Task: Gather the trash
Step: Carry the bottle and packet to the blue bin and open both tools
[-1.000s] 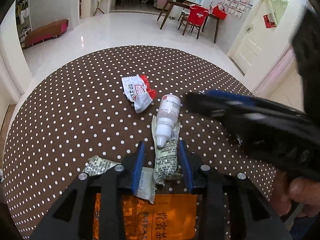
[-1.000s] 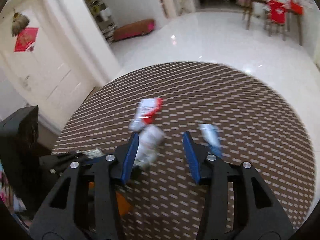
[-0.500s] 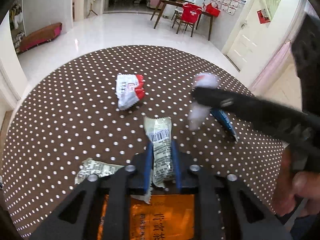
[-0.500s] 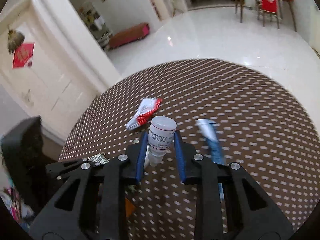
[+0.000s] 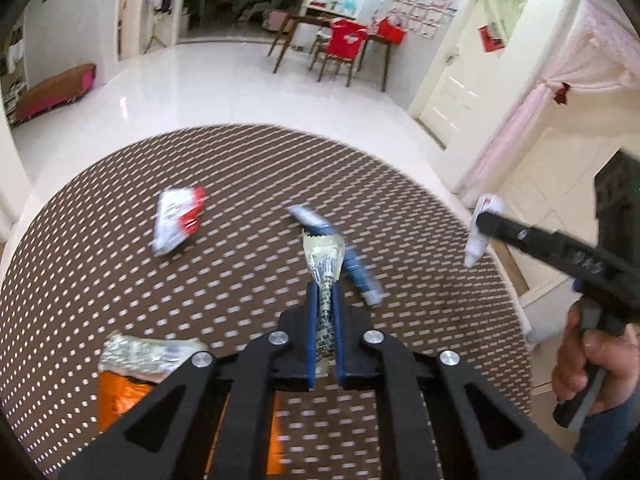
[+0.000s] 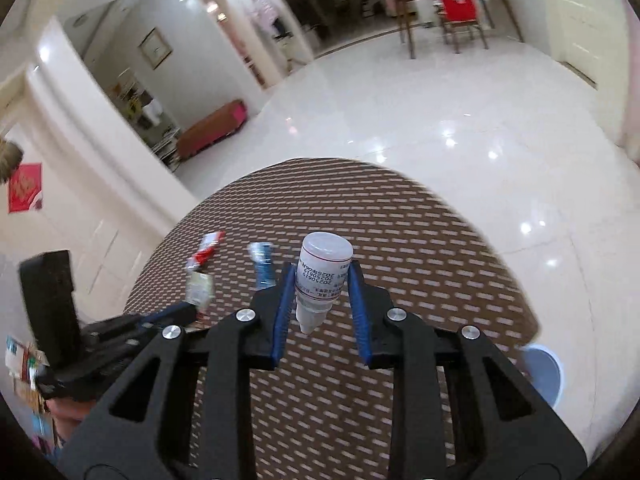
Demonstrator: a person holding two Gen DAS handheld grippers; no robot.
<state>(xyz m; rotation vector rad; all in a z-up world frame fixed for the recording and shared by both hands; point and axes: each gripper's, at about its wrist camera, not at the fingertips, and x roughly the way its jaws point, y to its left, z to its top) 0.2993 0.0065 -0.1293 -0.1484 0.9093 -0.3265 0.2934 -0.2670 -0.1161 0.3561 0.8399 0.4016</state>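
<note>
Your round table [image 5: 120, 280], under a brown cloth with white dots, fills the lower half of both views. On it in the left wrist view, an orange packet [image 5: 120, 396] lies at seven o'clock beside your left tool, with a crumpled silver wrapper [image 5: 148, 354] on its far edge. A red-and-white wrapper [image 5: 178, 220] sits at eleven o'clock, well apart from the rest, and a blue wrapper [image 5: 356, 268] lies at one o'clock, just beyond the fingertips.

Your left gripper [image 5: 323, 308] has just closed and pinches a long pale printed sachet [image 5: 323, 260], which sticks out past the tips toward twelve o'clock.

Your right gripper [image 6: 322, 284] is clamped partway on a small white dropper bottle [image 6: 322, 272], nozzle pointing back toward the camera, base toward twelve o'clock. In the left wrist view that bottle hangs at three o'clock, past the table's rim, with your right hand [image 5: 592, 364] on the handle.
</note>
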